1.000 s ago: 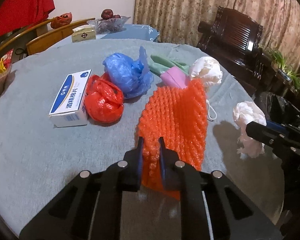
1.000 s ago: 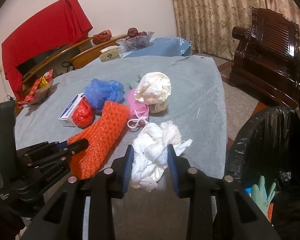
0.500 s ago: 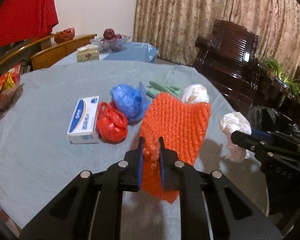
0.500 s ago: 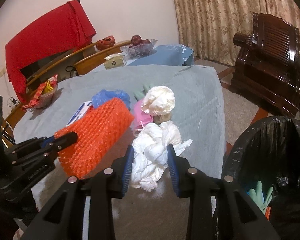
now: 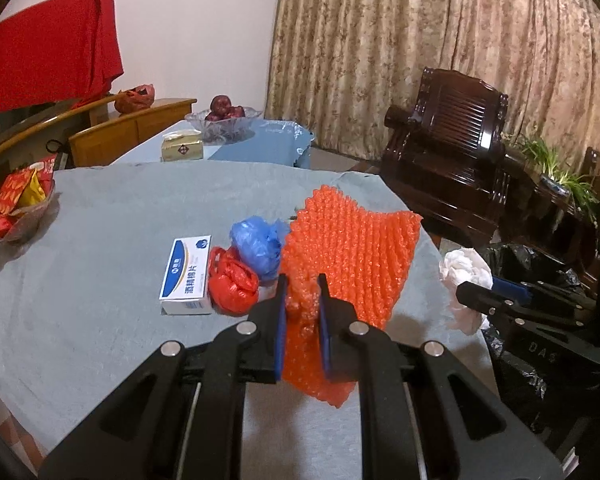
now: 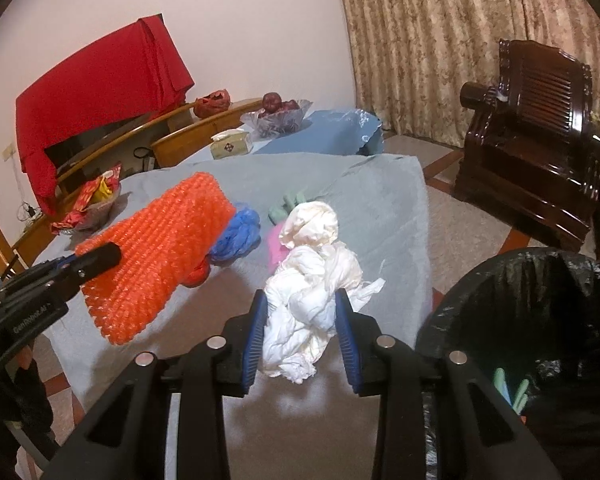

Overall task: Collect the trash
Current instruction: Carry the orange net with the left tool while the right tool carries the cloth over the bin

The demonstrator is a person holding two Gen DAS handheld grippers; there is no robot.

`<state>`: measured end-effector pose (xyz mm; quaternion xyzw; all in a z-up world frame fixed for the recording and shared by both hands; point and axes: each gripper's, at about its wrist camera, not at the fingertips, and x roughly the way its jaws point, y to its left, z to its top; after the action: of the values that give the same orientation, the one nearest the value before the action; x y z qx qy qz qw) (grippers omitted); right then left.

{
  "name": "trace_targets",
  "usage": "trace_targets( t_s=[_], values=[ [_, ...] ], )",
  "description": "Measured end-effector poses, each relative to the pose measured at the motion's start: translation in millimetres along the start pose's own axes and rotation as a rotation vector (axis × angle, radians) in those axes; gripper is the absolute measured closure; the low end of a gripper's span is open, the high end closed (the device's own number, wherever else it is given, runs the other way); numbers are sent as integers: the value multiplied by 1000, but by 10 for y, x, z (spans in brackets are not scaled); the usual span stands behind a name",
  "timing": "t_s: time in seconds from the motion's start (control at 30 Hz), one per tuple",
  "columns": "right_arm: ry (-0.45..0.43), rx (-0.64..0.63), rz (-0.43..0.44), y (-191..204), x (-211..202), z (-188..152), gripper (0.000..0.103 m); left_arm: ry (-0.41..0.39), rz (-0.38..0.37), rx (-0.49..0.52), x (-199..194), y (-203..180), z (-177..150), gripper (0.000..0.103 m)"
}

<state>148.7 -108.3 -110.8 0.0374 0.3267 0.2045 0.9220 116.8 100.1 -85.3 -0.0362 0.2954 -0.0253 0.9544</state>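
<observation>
Orange bubble wrap (image 5: 348, 264) pinched in left tool (image 5: 302, 312), off table.

The left gripper (image 5: 302, 300) pinches an orange bubble-wrap sheet (image 5: 352, 256), lifted above the grey table (image 5: 100, 240). Left of the sheet lie a blue bag (image 5: 256, 242), red bag (image 5: 232, 282) and white box (image 5: 188, 276).

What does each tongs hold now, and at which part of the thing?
The left tongs grip the orange bubble wrap sheet near its lower edge. The right tongs clamp the crumpled white plastic bag around its middle.
</observation>
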Motion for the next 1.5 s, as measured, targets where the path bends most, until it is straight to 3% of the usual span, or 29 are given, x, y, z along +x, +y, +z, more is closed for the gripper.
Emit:
trace_targets(
  t_s=[0.37,1.03,1.5],
  values=[
    [-65,43,-94,-373,-463,27,69,-6,-114,67,84,-523,62,91],
    [-109,208,-378,-1562,-1195,-302,69,29,-336,225,462,-1924,-26,91],
    [-75,279,-466,-2013,-1244,-548,66,108,-442,278,842,-2543,-204,90]
  ],
)
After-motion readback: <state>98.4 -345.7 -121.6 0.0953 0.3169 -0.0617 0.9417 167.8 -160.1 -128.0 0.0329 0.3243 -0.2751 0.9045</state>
